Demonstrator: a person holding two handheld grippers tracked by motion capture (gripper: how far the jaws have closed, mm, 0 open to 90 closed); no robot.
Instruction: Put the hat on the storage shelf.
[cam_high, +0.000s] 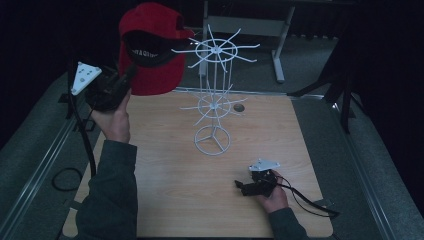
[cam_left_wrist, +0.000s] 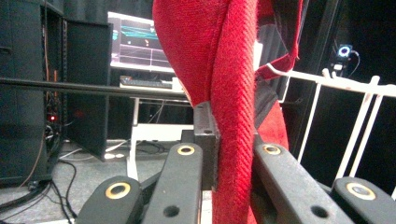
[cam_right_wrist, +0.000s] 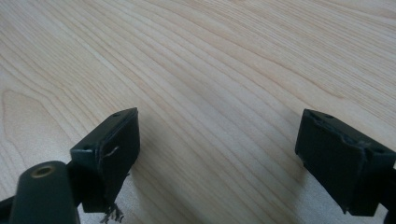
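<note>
A red cap with a black inside hangs in the air at the upper left, its brim down. My left gripper is shut on the brim, and in the left gripper view the red cloth runs up between the two black jaws. The cap's crown touches or overlaps an arm of the white wire rack, which stands on the wooden table. One rack arm shows just right of the cap. My right gripper rests low on the table at the front right, open, with bare wood between its jaws.
The rack has two tiers of spokes and a ring base. A small round hole sits in the table behind it. A desk frame stands beyond the table; a lit monitor is in the background. Grey floor rails flank the table.
</note>
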